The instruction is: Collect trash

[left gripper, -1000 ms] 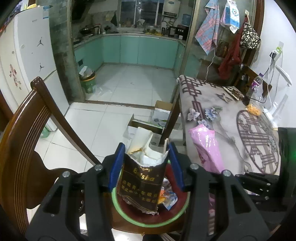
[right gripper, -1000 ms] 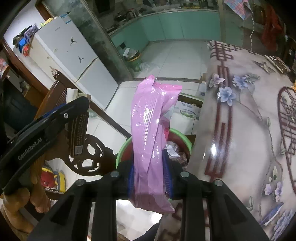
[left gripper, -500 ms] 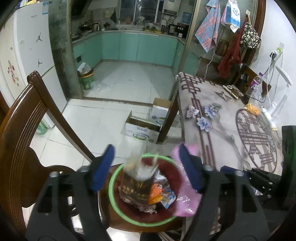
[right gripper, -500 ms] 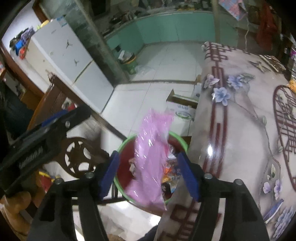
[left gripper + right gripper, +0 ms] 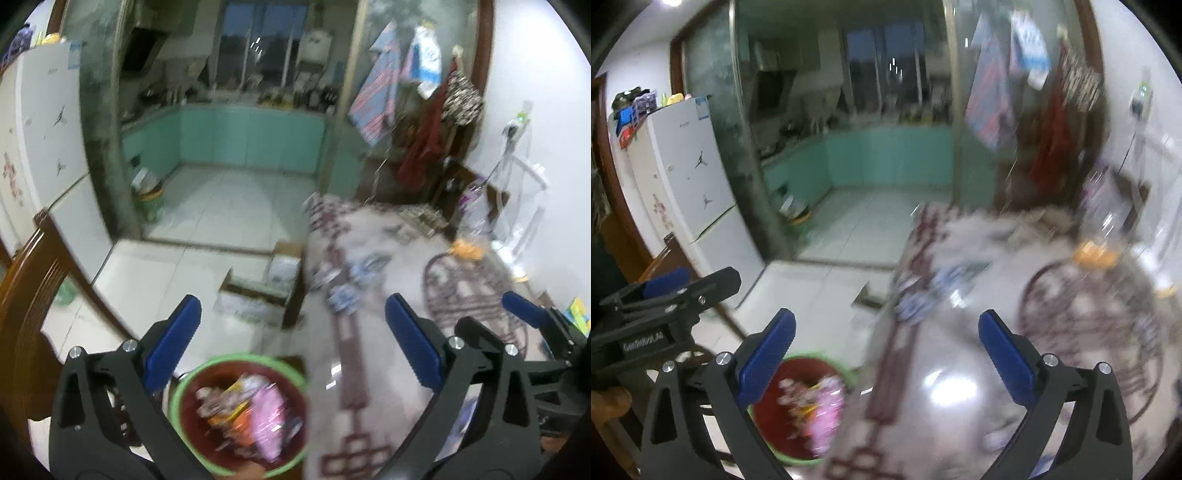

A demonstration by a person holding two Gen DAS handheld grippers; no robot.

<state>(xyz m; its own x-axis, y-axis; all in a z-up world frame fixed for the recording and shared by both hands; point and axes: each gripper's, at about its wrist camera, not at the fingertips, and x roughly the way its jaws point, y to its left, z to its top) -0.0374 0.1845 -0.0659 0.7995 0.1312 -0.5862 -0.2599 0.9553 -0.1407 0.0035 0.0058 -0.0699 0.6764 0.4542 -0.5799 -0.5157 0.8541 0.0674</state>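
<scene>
both jaws are opening, nothing between them: left gripper (image 5: 291, 332) and right gripper (image 5: 886, 339) hang above the green-rimmed bin (image 5: 184, 391). the pink wrapper (image 5: 269, 417) lies inside the bin, beside the table (image 5: 369, 369).

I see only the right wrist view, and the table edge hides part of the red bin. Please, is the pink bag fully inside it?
Observer: In the left wrist view the pink bag lies inside the bin, among other wrappers; nothing hangs over the green rim.
Operator: Is the left gripper empty? I see only its side.
Observer: Yes. The left gripper has its jaws opening, with nothing between them.
Operator: Is something on the floor past the bin?
Observer: An open cardboard box, beside the table.
</scene>
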